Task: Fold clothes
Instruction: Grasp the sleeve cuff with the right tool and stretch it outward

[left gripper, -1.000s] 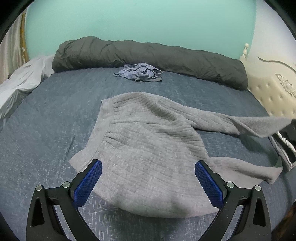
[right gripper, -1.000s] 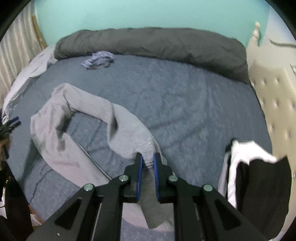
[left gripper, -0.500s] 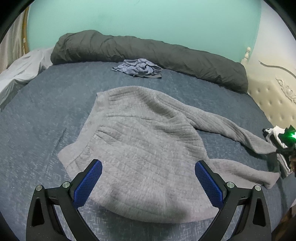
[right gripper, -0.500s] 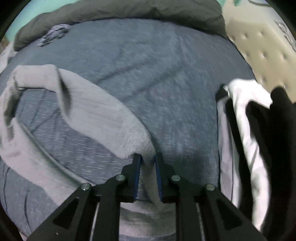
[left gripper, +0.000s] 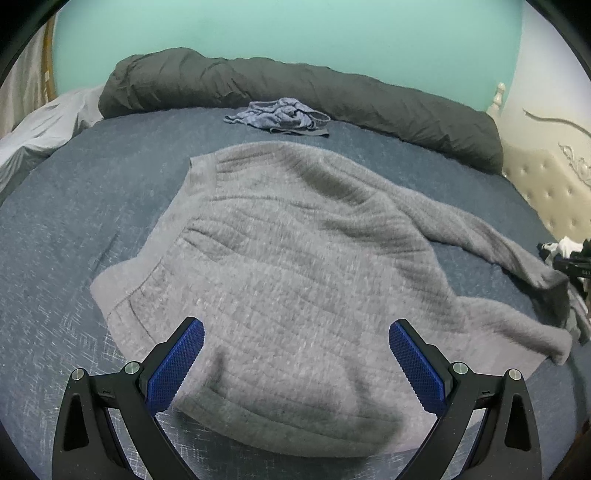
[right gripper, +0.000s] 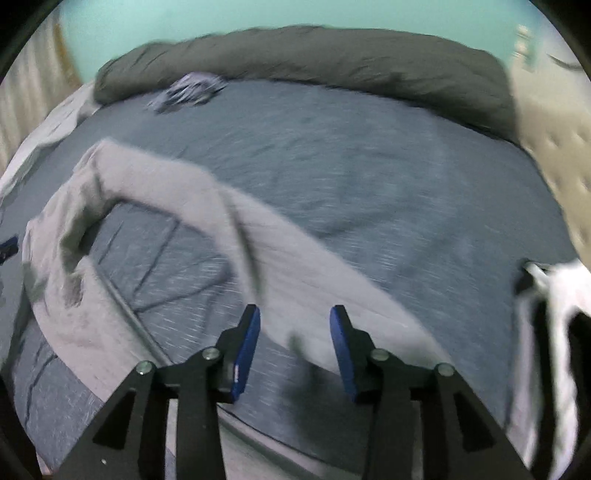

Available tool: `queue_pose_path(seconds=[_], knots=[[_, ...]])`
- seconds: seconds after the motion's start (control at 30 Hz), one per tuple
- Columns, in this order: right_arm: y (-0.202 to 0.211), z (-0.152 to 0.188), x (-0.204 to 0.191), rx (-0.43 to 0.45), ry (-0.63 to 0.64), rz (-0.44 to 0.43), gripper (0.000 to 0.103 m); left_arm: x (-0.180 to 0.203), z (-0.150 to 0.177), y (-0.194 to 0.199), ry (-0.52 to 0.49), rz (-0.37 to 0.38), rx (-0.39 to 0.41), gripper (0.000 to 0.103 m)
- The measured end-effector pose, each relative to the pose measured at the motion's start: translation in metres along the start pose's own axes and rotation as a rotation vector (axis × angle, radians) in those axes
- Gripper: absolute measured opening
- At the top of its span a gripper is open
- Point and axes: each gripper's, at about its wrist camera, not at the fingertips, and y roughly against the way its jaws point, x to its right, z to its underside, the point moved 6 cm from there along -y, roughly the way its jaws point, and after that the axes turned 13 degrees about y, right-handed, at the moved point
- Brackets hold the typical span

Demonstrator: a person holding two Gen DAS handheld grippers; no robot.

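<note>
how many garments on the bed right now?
3: grey sweater spread mid-bed, blue crumpled garment near the dark duvet, black-and-white clothing at the right edge. More may be hidden.

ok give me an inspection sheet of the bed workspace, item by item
surface: blue-grey bed sheet, lightly creased.
job's things: grey sweater spread on the sheet, one sleeve stretched toward the headboard side.
clutter: small blue crumpled garment near the dark rolled duvet; black-and-white clothes at the bed edge.
grippers: left gripper open above the sweater's near edge, nothing between the pads; right gripper opening, sleeve end lying between the jaws, pads not pressing it.
cables: nothing seen.
surroundings: teal wall, cream tufted headboard.
</note>
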Motion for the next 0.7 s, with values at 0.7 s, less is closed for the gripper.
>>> queue_pose_path(seconds=[0.7], knots=[[-0.059,-0.083,0.007,-0.039,0.121,0.123,0.003,-0.017,-0.008,-0.01,0.049,0.017,0.012,0.102]])
